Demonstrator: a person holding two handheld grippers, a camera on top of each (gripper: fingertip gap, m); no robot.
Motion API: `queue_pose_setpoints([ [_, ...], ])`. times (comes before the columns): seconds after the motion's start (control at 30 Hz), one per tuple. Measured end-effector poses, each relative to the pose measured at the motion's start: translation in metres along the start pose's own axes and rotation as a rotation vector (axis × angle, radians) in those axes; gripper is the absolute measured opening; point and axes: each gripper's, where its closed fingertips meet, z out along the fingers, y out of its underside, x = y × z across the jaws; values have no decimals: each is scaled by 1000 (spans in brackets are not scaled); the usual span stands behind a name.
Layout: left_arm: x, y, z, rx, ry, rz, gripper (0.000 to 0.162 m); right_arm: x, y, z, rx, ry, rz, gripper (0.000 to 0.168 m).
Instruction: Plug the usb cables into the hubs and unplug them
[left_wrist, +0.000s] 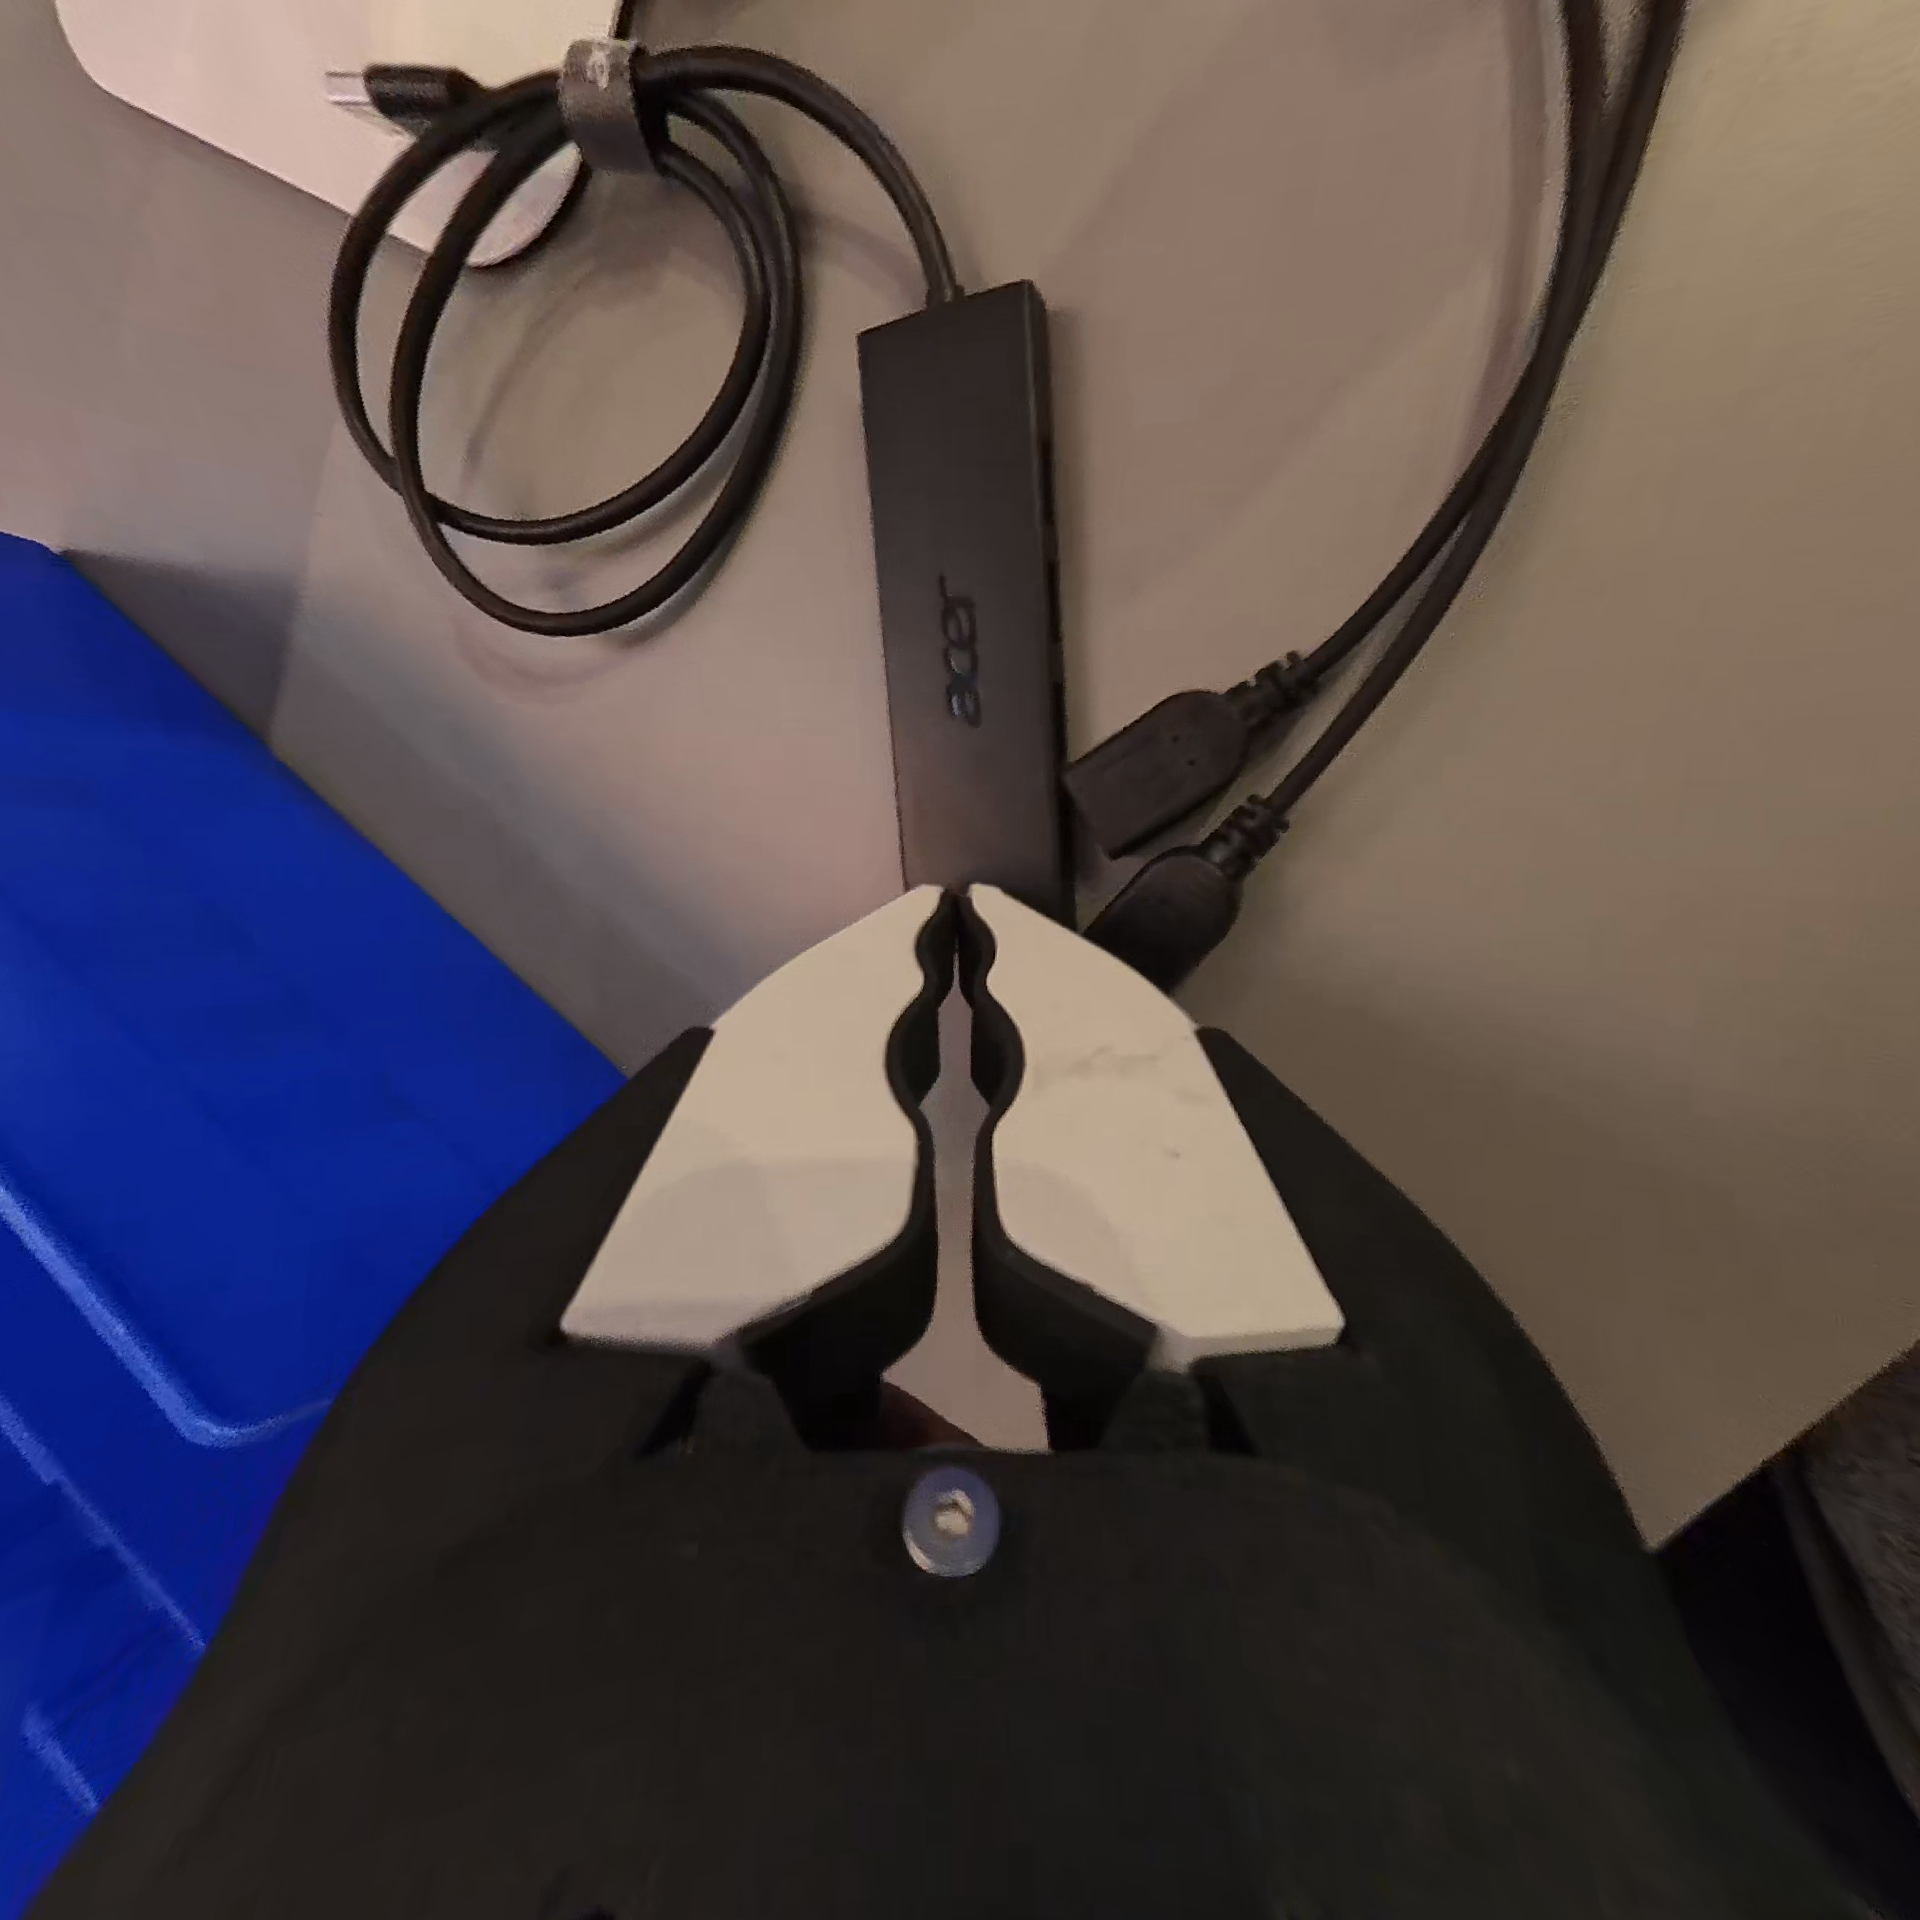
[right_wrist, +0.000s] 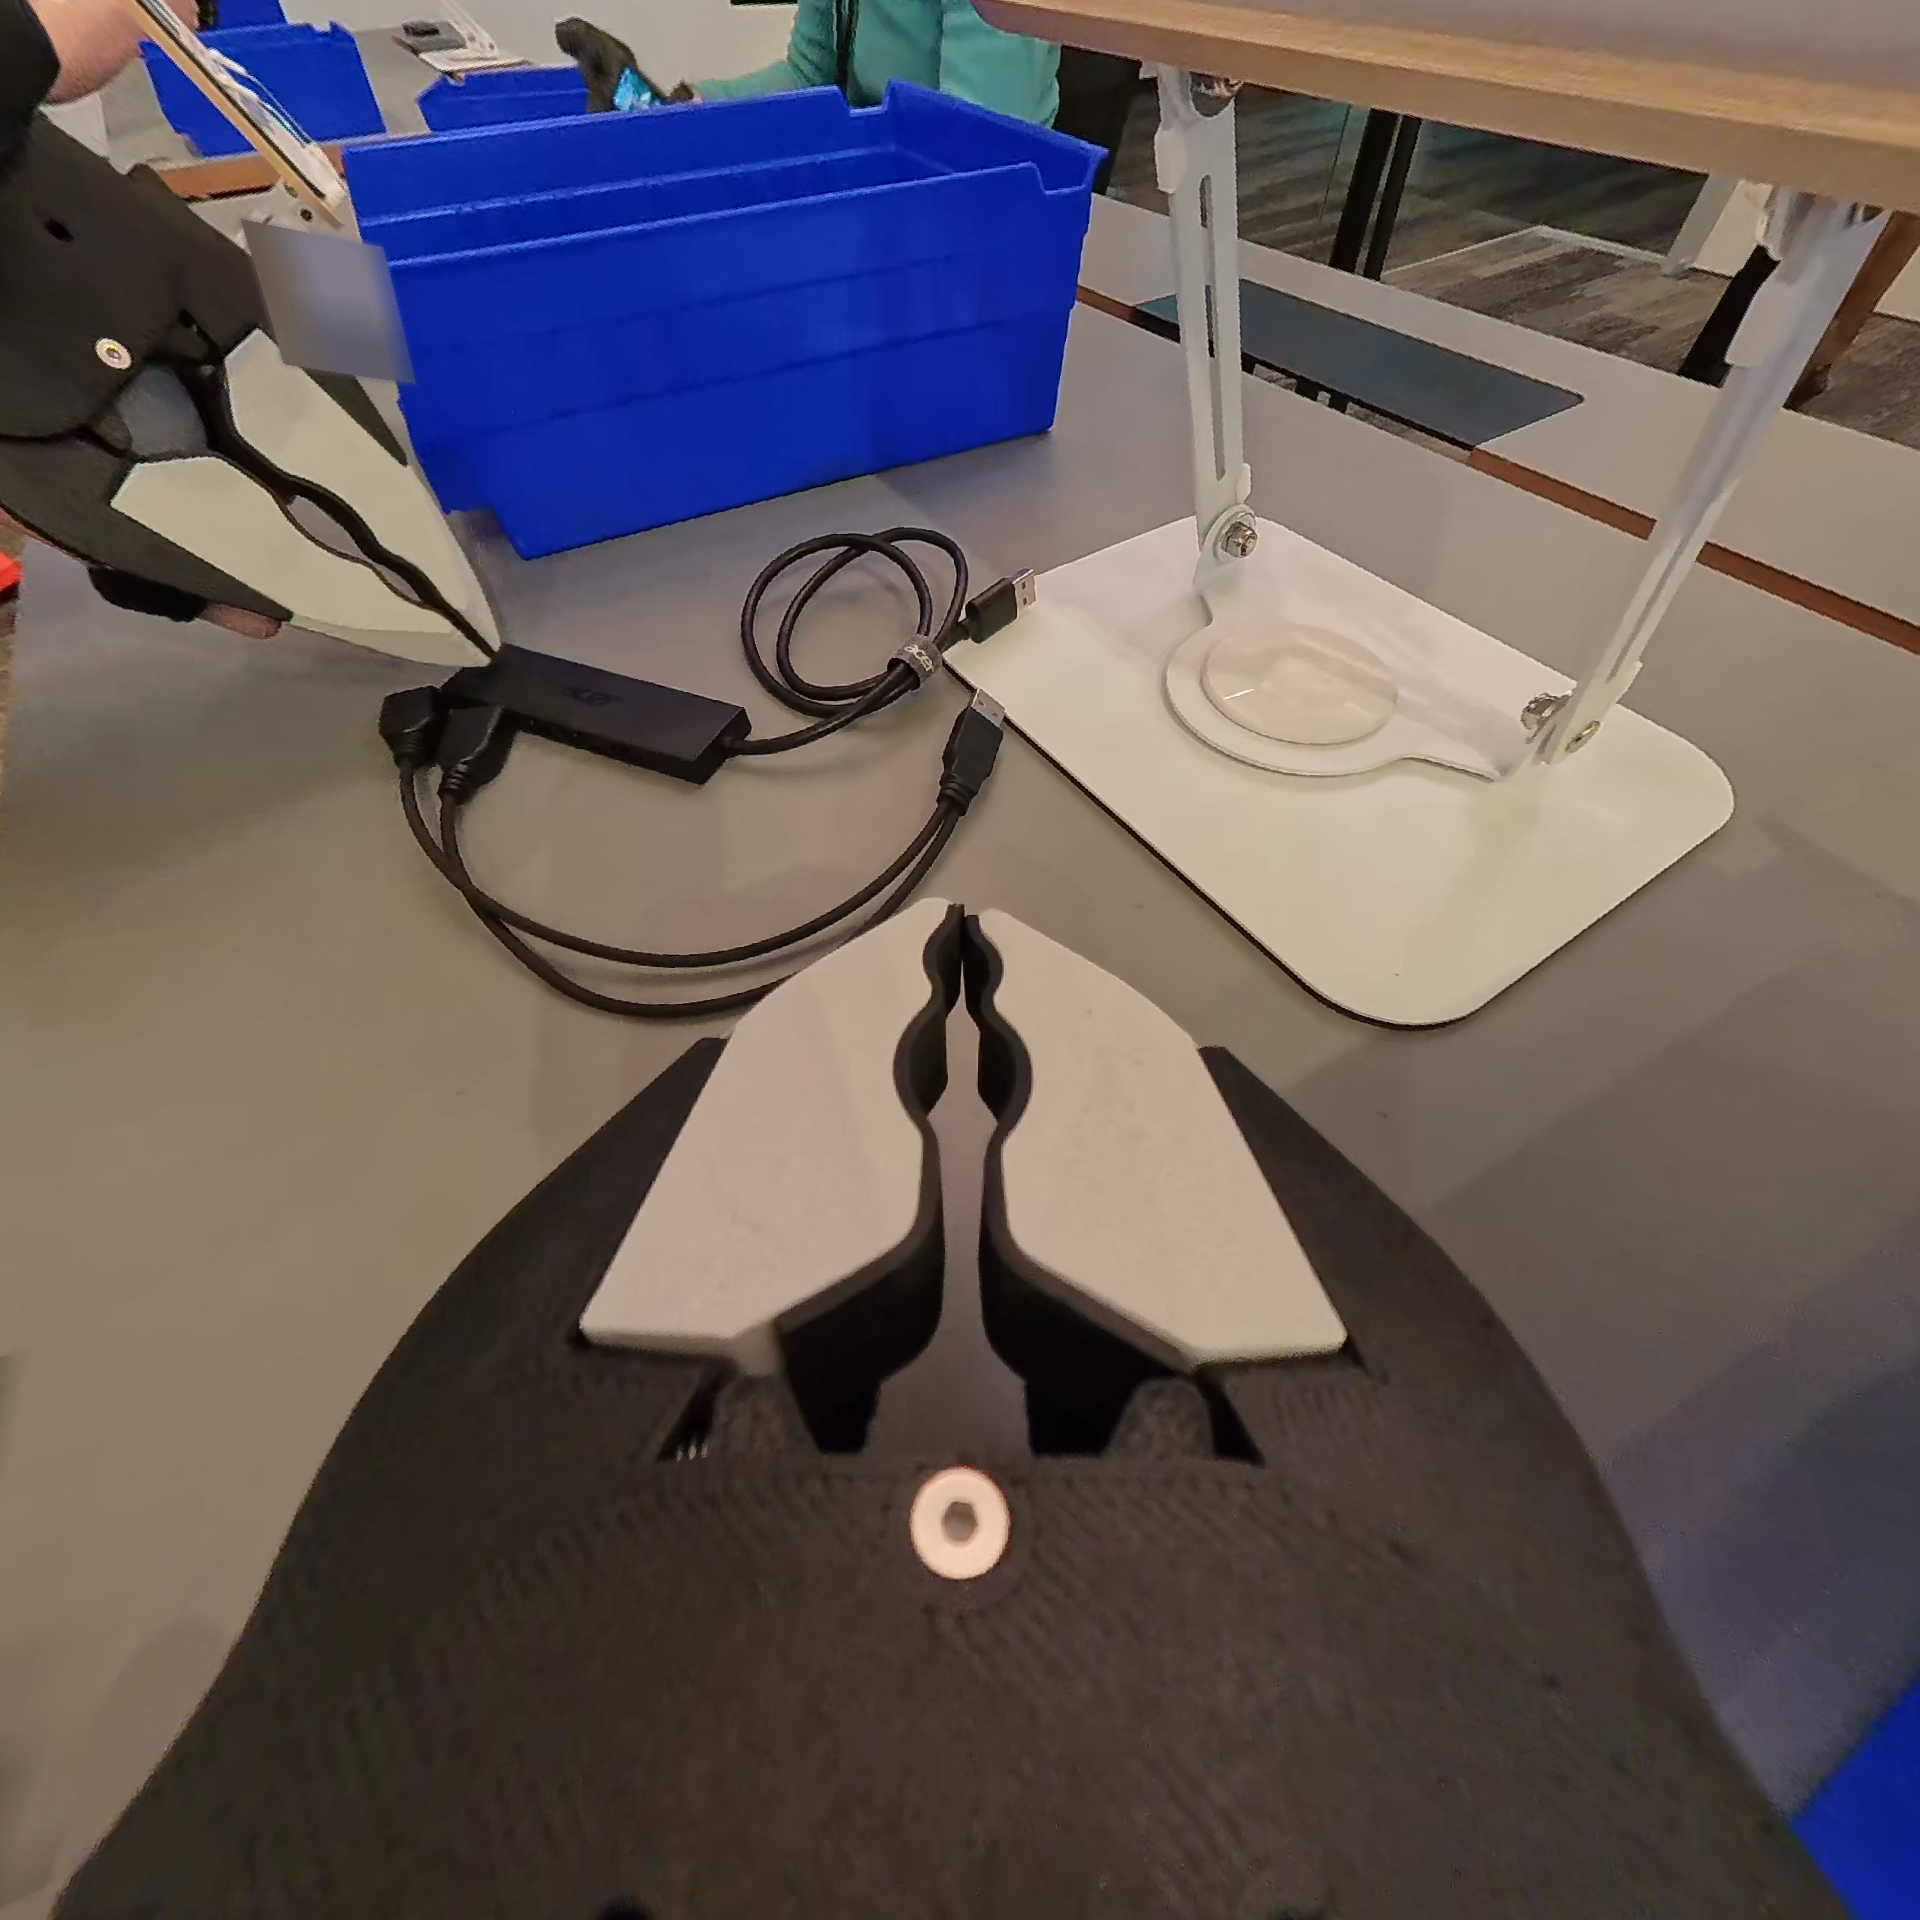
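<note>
A black USB hub (left_wrist: 966, 582) lies flat on the grey table; it also shows in the right wrist view (right_wrist: 613, 712). Two black cable plugs (left_wrist: 1164, 769) (left_wrist: 1169, 914) sit against the side ports at its near end. My left gripper (left_wrist: 956, 896) is shut, and its tips rest on that end of the hub, holding nothing; it shows in the right wrist view too (right_wrist: 483, 649). My right gripper (right_wrist: 961, 920) is shut and empty, above the table in front of the looping cables (right_wrist: 675, 956). A free USB plug (right_wrist: 971, 743) lies at the cables' far end.
The hub's own coiled cable (right_wrist: 852, 623) lies beside a white stand base (right_wrist: 1351, 831), with its plug (right_wrist: 1003, 603) on the base edge. A blue bin (right_wrist: 717, 312) stands behind the hub and shows left of my left gripper (left_wrist: 156, 935). The table edge (left_wrist: 1662, 1434) is at lower right.
</note>
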Motion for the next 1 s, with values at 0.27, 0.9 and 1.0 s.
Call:
queue_pose_setpoints([
  [0.27,21,-8,-3,54,56,-16,0,-4,1,2,-10,-12,-18,0],
  [0.9,4,-72,39,75,268,-57,32,-8,-8,-2,36,-40,-7,0],
  [1.0,6,-75,37,159,301,-99,32,-14,-11,-3,60,-98,32,0],
])
